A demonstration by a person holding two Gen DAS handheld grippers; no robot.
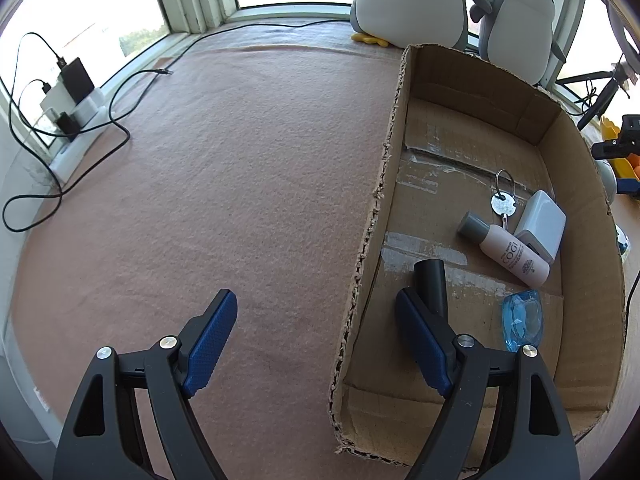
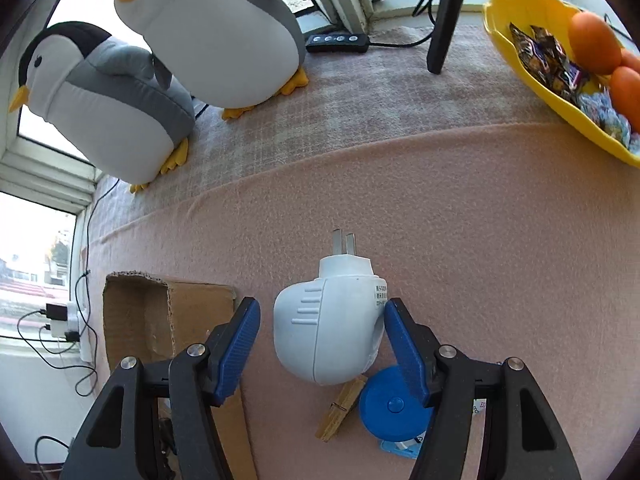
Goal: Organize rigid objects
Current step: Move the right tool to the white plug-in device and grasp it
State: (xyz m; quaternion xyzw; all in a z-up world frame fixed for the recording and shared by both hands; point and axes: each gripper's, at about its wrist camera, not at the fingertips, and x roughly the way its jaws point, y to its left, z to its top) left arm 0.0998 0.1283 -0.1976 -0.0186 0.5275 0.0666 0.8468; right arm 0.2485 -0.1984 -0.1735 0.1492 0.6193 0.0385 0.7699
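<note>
While the left gripper hangs with its blue-padded fingers spread wide and holding nothing, its right finger reaches over the near wall of the cardboard box and its left finger stays outside the box, above the pink blanket-covered surface.

Inside the box, a black tube lies just beyond that right finger. Further into the box from the tube lie a pale pink bottle with a grey cap, a key on a ring touching the bottle's far side, and a white charger block pressed against the bottle. A clear blue case sits on the box floor beside the tube, toward the box's right wall. Two plush penguins stand behind the box's far wall.

Outside the box, on its right, the right gripper holds its fingers apart on either side of a white plug-in device, prongs pointing away; the right finger looks to be touching the shell, the left one stands clear. A wooden clothespin and a blue round tape measure lie just nearer than the device. A yellow bowl of oranges and sweets rests well away from the box.
</note>
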